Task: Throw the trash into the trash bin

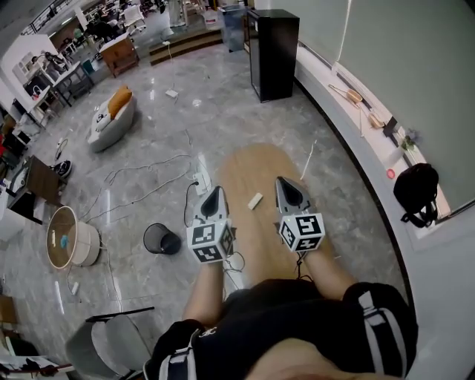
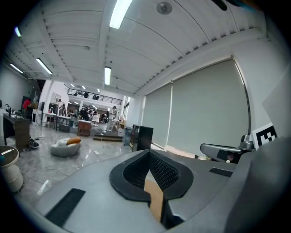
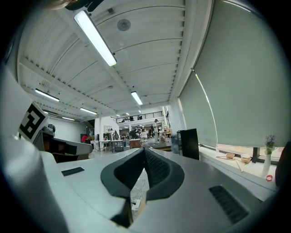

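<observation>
Jaws of left gripper (image 1: 215,191) and right gripper (image 1: 282,182) together, empty; trash (image 1: 255,200) between them, long axis diagonal, far end rightward.

The head view looks steeply down from above the person (image 1: 297,319) onto a wooden table (image 1: 256,159) and the wide floor (image 1: 185,126), with the left gripper (image 1: 215,191) and right gripper (image 1: 283,182) close under the lens. Each gripper view sits right behind its own jaws and faces about level across the room, ceiling lights (image 2: 119,13) overhead. All three catch the black cabinet (image 1: 273,53) by the window blinds (image 3: 245,91), and both gripper views probably share the same far hall (image 2: 86,120), too small to be sure.
</observation>
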A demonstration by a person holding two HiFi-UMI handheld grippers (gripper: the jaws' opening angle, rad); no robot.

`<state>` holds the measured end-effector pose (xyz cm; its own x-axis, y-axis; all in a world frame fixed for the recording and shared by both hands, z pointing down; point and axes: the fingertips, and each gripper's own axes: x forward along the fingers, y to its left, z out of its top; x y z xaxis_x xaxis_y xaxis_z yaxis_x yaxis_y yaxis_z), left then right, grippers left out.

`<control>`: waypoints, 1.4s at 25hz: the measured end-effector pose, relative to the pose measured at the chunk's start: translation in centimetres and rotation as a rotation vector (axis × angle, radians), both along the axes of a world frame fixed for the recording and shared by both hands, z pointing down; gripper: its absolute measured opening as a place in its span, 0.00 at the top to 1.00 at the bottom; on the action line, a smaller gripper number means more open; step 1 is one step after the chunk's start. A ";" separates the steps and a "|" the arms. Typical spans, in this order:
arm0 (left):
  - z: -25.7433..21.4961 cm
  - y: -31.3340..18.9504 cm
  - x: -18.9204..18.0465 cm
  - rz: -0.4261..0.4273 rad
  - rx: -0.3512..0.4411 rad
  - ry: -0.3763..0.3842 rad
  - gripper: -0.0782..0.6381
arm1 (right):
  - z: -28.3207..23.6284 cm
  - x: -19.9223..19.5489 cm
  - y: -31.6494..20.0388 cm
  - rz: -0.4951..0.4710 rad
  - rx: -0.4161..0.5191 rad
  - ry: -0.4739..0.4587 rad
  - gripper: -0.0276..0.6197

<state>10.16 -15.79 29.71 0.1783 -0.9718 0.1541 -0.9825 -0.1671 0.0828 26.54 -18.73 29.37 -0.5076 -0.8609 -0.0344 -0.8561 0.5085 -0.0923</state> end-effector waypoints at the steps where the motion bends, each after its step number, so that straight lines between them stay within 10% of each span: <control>1: 0.1 -0.1 0.4 0.010 -0.004 -0.005 0.87 | 0.2 0.5 0.0 0.010 -0.007 -0.004 0.94; 21: 12.8 -2.6 -1.0 0.084 -0.243 0.025 0.87 | 13.7 -1.6 -4.0 0.107 -0.289 0.042 0.94; 35: 26.6 -4.6 -5.0 0.132 -0.453 0.045 0.87 | 34.6 -6.2 -8.6 0.171 -0.660 0.022 0.79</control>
<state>5.15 -20.41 56.33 0.3121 -0.7768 0.5470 -0.9490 -0.2276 0.2183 20.30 -27.37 63.99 -0.3573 -0.7664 0.5339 -0.9246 0.2091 -0.3185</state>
